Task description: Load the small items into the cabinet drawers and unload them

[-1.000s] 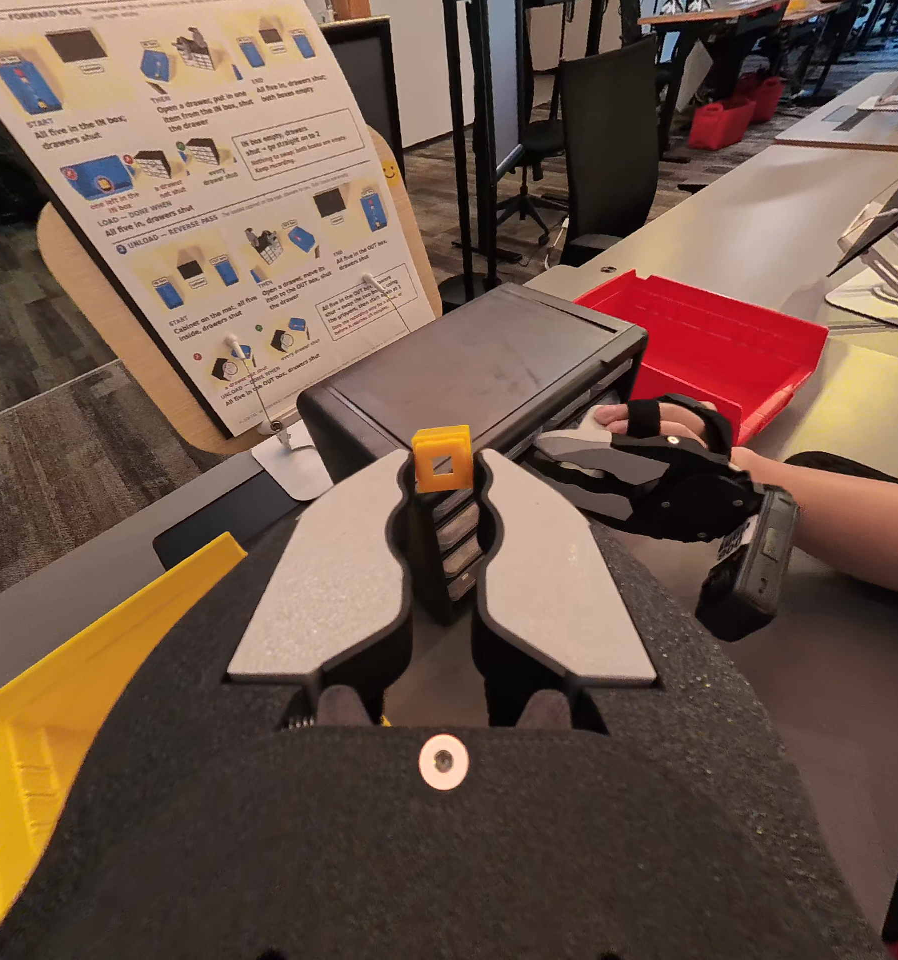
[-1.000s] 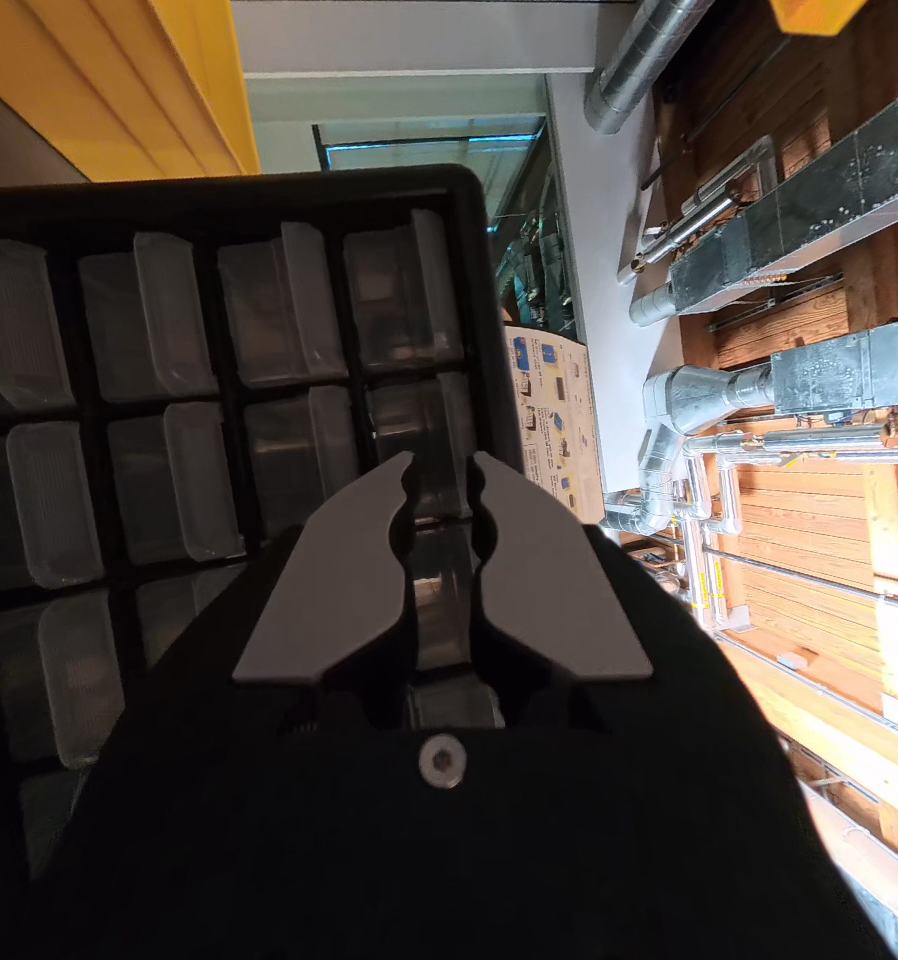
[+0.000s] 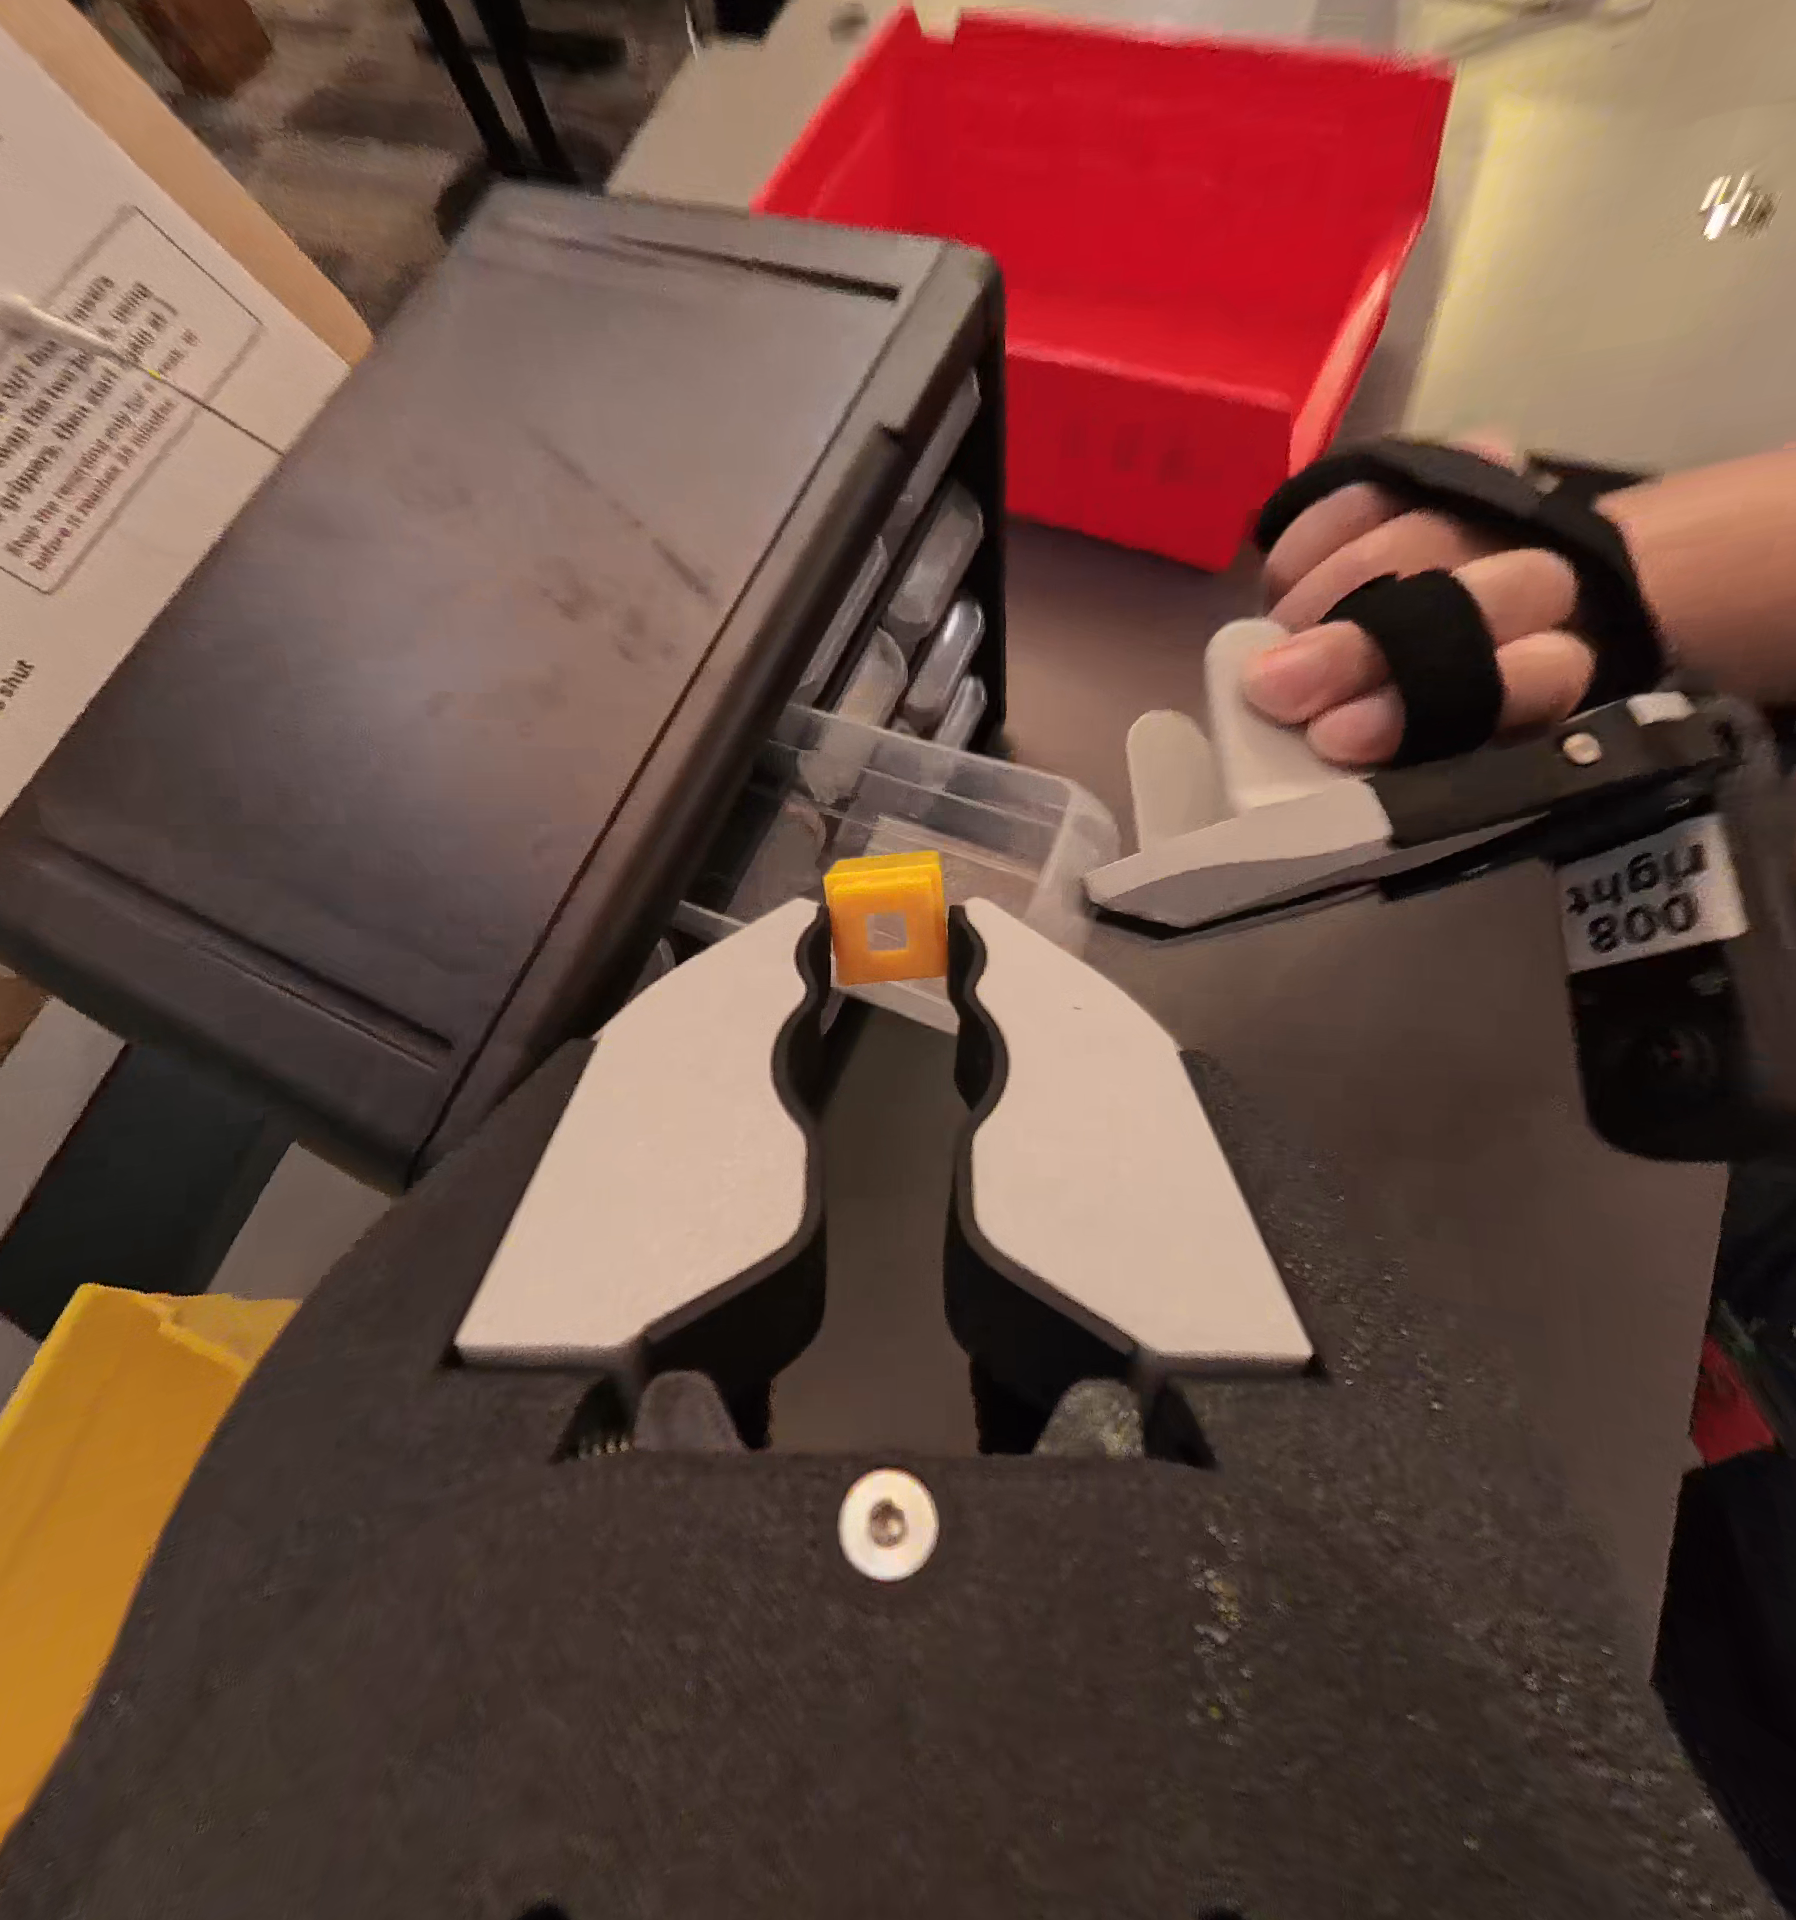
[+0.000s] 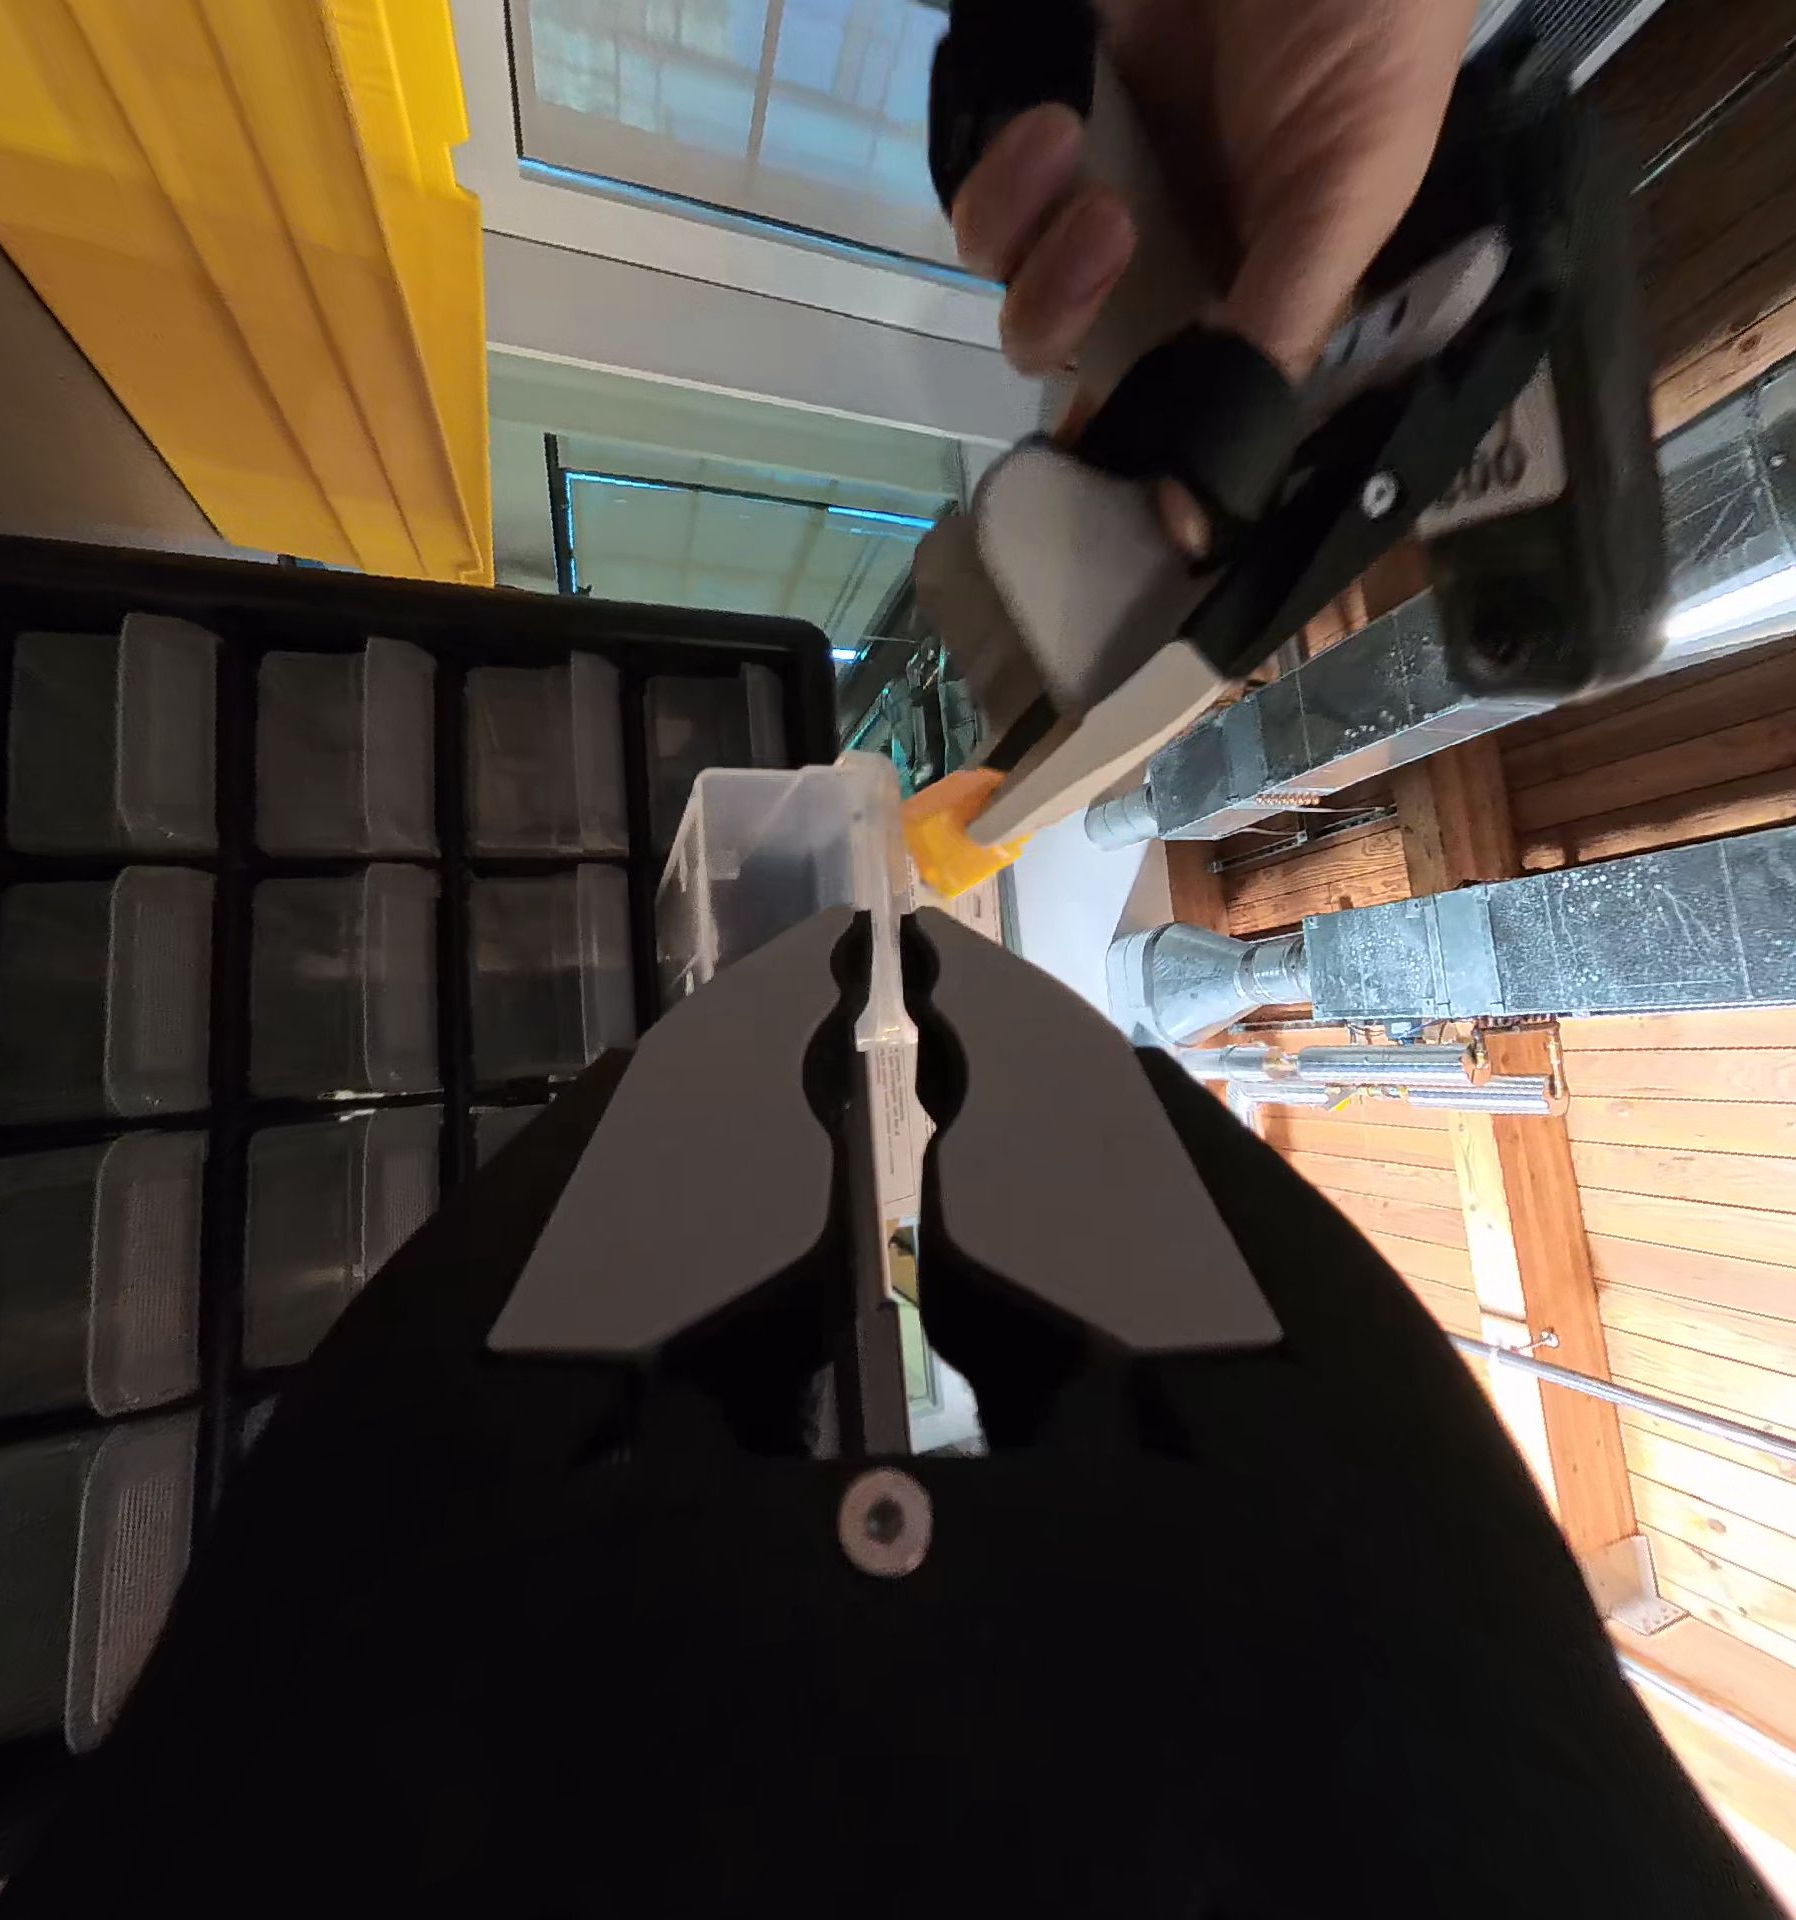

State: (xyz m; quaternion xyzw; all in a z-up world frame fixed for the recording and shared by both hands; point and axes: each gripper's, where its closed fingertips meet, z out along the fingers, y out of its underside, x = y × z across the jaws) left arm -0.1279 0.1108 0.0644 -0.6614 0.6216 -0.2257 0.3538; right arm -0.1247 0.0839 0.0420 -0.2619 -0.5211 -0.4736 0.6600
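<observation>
The left hand-held gripper point(image 3: 886, 940) pinches a small yellow block point(image 3: 883, 928) with a square hole, held at the very fingertips so that most of the piece stands clear of the jaws, presumably so it can drop freely once let go. Seen from the right wrist view, the same block point(image 4: 951, 836) hangs just past the front lip of the pulled-out drawer, at about one o'clock from it, not yet over the cavity.

The right hand-held gripper point(image 4: 889, 940) is pressed together on the front tab of a clear plastic drawer point(image 4: 769, 852), gripping the thin handle edge-on. That grip seems meant to keep the drawer drawn out and steady while the other side delivers the piece. In the left wrist view this drawer point(image 3: 961, 800) juts from the cabinet's front at about twelve o'clock from the block, with the right hand-held gripper's flat fingers point(image 3: 1237, 862) at about two o'clock, a strapped hand point(image 3: 1424, 644) around its handle.

Outward, the black cabinet point(image 3: 478, 644) fills the ten o'clock quarter, its other drawers point(image 4: 343, 748) shut in rows. A red bin point(image 3: 1112, 270) sits beyond at one o'clock on the bench point(image 3: 1341, 1039), and a yellow bin point(image 3: 52, 1507) at eight o'clock. An instruction sheet point(image 3: 63, 436) stands at nine o'clock behind the cabinet.

The loading step looks close to the release: the block needs carrying a little further over the open drawer.
</observation>
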